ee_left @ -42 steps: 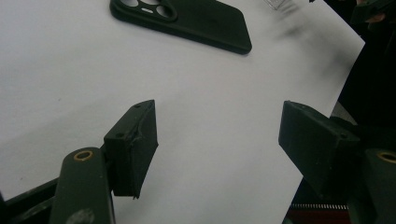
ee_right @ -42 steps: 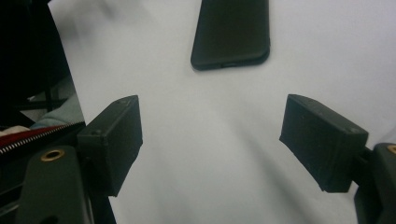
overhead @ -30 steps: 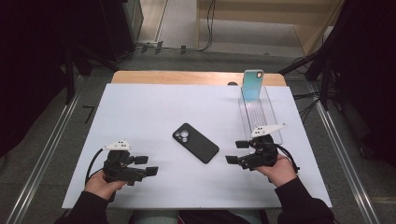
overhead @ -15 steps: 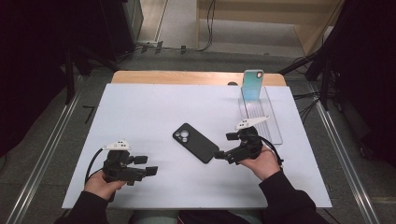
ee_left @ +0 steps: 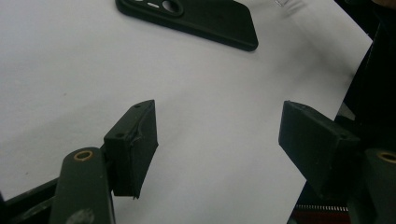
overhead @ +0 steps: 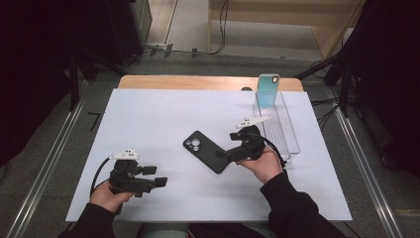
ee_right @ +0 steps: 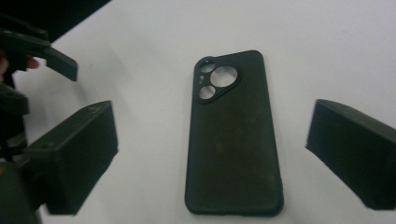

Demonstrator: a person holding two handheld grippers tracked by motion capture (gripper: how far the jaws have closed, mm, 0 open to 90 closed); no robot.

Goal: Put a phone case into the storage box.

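A black phone case (overhead: 205,151) lies back side up in the middle of the white table (overhead: 148,114). My right gripper (overhead: 224,155) sits just right of it, pointing at its near end. In the right gripper view the case (ee_right: 233,140) lies between the wide-apart jaws of the right gripper (ee_right: 212,130), which have just been closing a little; neither pad touches it. My left gripper (overhead: 156,176) rests open near the front left, a hand's width from the case. Its jaws (ee_left: 217,128) hold nothing, and the case (ee_left: 196,18) lies beyond them.
A teal phone case (overhead: 268,90) stands upright at the far end of a clear plastic rack (overhead: 282,134) on the table's right side, just behind my right hand. A wooden strip (overhead: 198,82) runs along the table's far edge.
My right gripper has moved left and a little farther away, from beside the clear rack to the black case's end. The left gripper has stayed put.
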